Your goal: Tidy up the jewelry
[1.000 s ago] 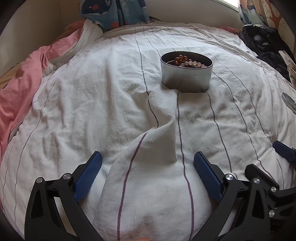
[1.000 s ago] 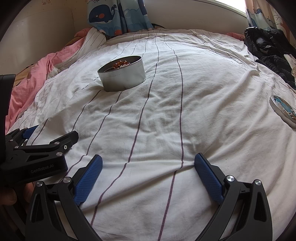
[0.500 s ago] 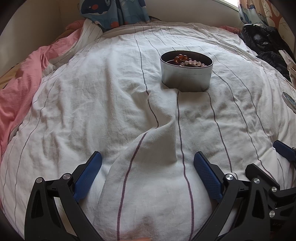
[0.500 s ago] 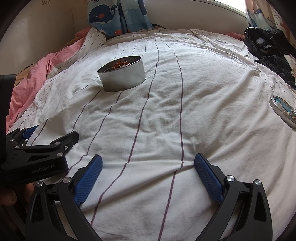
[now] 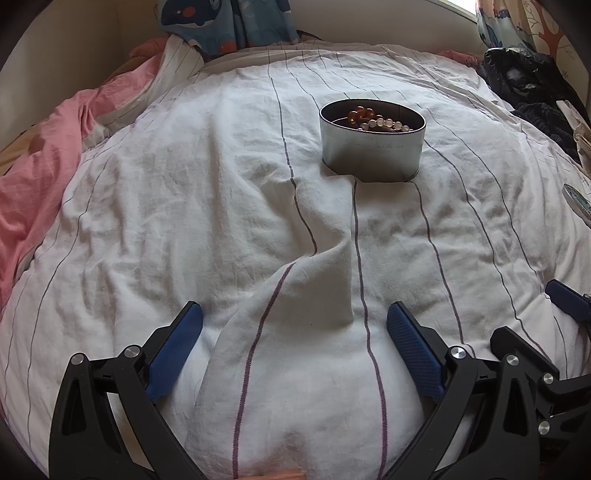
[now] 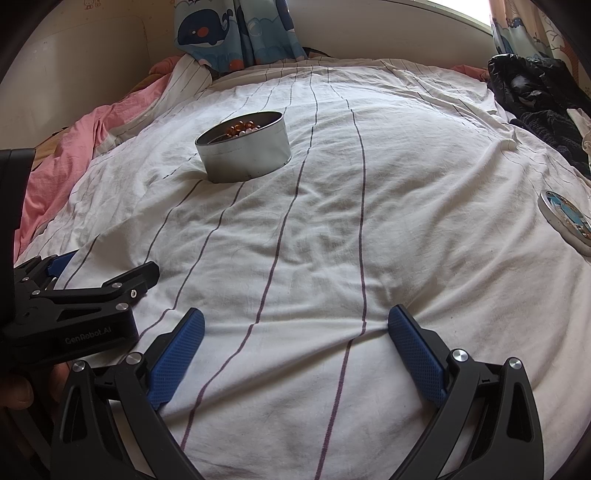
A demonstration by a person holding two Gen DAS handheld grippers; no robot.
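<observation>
Left wrist view: left gripper (image 5: 294, 332) with black arms and blue textured pads spread wide, grasping nothing, low over a raised fold of the white duvet with thin dark stripes (image 5: 221, 192). Straight ahead, well apart from the pads, an open round grey metal tin (image 5: 372, 155) sunk slightly into the cover, upright, holding amber and pale round beads (image 5: 373, 120) piled against the far inner wall. At the right edge, the rim of a flat round lid with a blue picture (image 5: 578, 201) lying on the cover. Pink bedding (image 5: 40, 173) bunched at left, a dark heap of clothes (image 5: 532, 92) at far right, a whale-print curtain (image 5: 225, 22) beyond.

Right wrist view: right gripper (image 6: 296, 330) likewise released, pads wide, empty, above flat striped cover. Same tin (image 6: 245, 157) ahead and to the left, beads (image 6: 242, 127) showing inside. Picture lid (image 6: 567, 221) at right, well apart from the tin. Left gripper's black body at lower left, just beside the right gripper's left pad.
</observation>
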